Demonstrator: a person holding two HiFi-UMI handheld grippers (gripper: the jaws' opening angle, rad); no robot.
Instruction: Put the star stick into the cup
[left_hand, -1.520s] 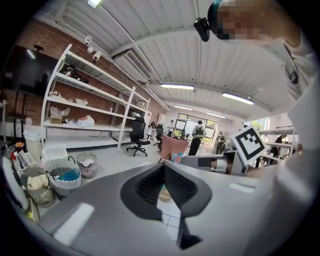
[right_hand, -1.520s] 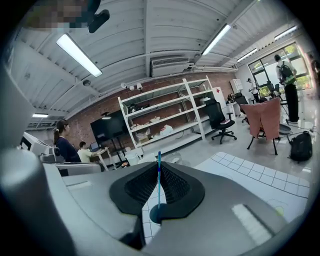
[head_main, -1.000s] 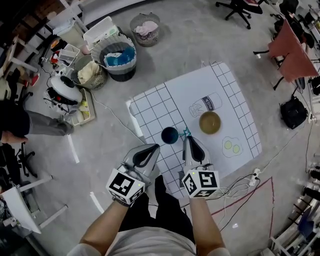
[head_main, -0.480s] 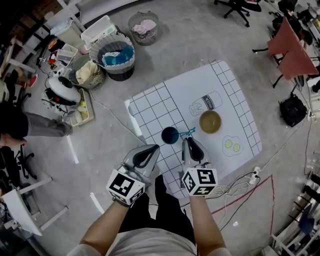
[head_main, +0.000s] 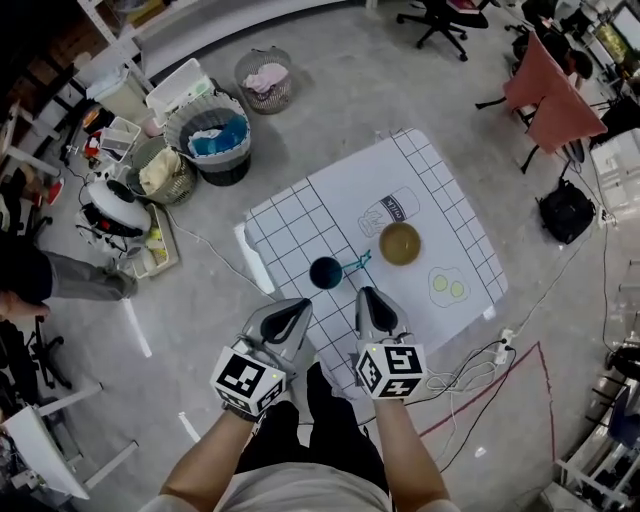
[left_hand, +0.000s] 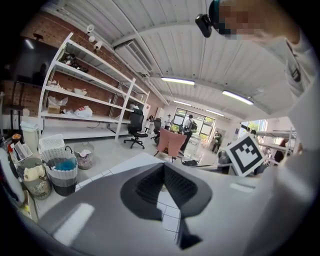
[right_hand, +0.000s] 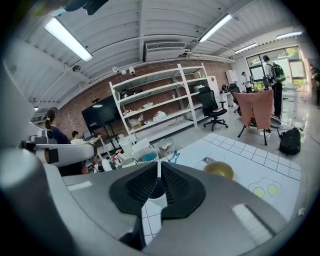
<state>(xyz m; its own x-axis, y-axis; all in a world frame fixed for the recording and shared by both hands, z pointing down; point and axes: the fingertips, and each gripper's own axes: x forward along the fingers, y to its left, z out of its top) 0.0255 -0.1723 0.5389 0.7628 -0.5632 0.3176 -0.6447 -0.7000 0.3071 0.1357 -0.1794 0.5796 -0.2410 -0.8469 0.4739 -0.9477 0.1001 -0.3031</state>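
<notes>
Two empty tools: left hand-held gripper (head_main: 302, 304) clenched, right hand-held gripper (head_main: 364, 294) slightly parted. Star stick (head_main: 356, 262) leans at cup (head_main: 325, 272) rim on surface (head_main: 420, 180); lower end hidden.

Left tool (left_hand: 163, 165) closed, empty, above gridded table (left_hand: 169, 202).

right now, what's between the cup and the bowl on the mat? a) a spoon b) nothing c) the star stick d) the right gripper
C: in the head view the teal star stick shows in the gap between the dark cup and the bowl.
</notes>
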